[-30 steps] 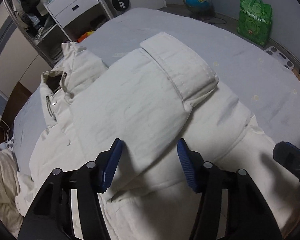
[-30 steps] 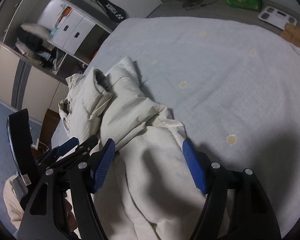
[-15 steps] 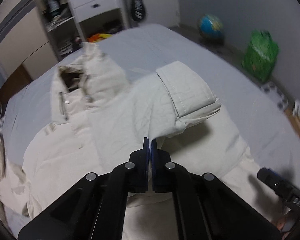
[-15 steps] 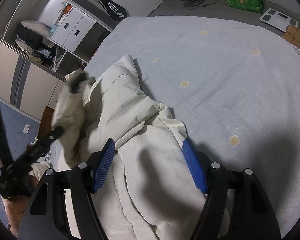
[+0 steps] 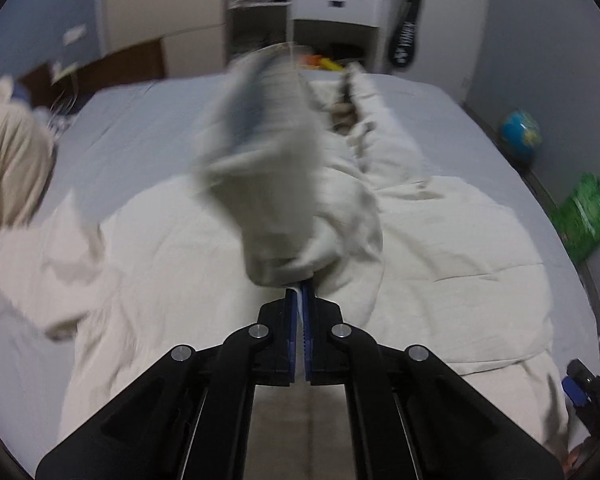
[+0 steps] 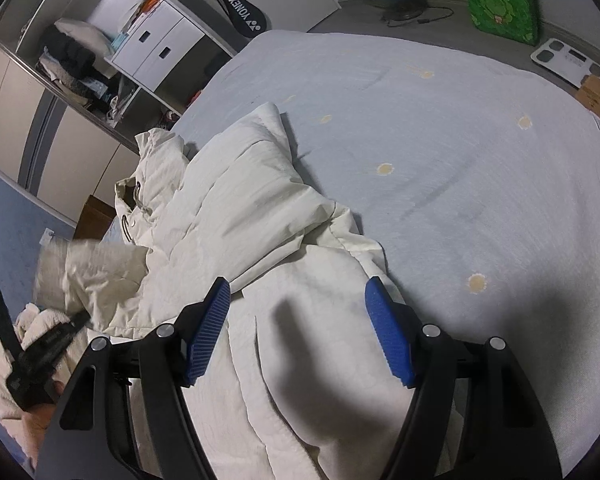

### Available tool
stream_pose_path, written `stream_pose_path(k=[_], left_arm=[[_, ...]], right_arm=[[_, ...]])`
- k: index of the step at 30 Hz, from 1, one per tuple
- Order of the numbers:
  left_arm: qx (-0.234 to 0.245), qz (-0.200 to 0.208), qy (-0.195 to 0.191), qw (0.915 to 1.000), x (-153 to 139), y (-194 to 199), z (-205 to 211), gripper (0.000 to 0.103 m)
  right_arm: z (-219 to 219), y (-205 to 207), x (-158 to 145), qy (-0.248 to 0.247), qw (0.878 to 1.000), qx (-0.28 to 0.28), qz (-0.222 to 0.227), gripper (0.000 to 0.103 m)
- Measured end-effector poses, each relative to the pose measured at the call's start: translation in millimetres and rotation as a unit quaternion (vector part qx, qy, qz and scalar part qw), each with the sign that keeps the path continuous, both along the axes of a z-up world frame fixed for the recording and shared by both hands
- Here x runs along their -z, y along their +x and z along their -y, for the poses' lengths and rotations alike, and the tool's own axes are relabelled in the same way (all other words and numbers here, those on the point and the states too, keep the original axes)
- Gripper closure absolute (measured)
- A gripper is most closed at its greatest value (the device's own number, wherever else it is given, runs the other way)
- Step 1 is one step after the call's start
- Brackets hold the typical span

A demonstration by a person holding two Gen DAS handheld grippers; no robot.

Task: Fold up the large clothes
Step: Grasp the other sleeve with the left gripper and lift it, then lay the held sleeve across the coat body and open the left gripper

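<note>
Cream coat (image 6: 260, 216) spread on the bed (image 6: 460, 140): your left gripper (image 5: 301, 300) pinches its blurred, lifted sleeve (image 5: 276, 184) toward 12 o'clock, while your right gripper (image 6: 300, 328) hovers wide apart above the hem.

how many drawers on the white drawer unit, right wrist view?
2 on the white drawer unit left of the black racket bag: one drawer front farther from the bed, one nearer. More may be hidden.

A: The coat (image 6: 260, 216) is cream all over, and the bed sheet (image 6: 460, 160) beyond the right claw (image 6: 300, 328) is pale blue with yellow dots.

B: The claw pads (image 6: 210, 328) are ribbed blue on black arms.
</note>
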State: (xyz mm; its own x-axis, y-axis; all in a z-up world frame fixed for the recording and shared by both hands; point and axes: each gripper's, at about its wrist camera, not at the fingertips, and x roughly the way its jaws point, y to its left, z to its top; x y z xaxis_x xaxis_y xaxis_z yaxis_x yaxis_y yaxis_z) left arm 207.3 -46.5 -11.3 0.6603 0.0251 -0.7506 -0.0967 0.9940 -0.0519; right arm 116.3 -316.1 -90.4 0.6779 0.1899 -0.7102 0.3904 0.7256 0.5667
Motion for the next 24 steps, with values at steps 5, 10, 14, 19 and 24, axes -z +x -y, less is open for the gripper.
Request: stream_pose_path(k=[5, 10, 14, 19, 24], left_arm=[[-0.021, -0.046, -0.022, 0.9985, 29.5, 1.5, -19.9, 0.098], [-0.010, -0.084, -0.039, 0.9957, 52.2, -0.9, -31.9, 0.095], [0.003, -0.094, -0.054, 0.9941, 62.2, -8.9, -41.0, 0.092], [0.006, -0.093, -0.025, 0.9953, 59.9, -32.6, -47.5, 0.023], [0.017, -0.071, 0.000, 0.9973, 48.4, -59.0, -62.5, 0.021]], right_arm=[[-3.8, 1.8, -0.9, -0.012, 1.000, -0.008, -0.002, 0.036], [-8.4, 3.4, -1.6, -0.023, 1.000, -0.019, -0.006, 0.036], [-14.9, 6.0, -2.4, -0.036, 0.999, -0.033, -0.009, 0.036], [-22.3, 7.9, -3.9, -0.051, 0.997, -0.049, -0.012, 0.036], [-28.6, 6.1, -7.3, -0.067, 0.996, -0.060, -0.013, 0.036]])
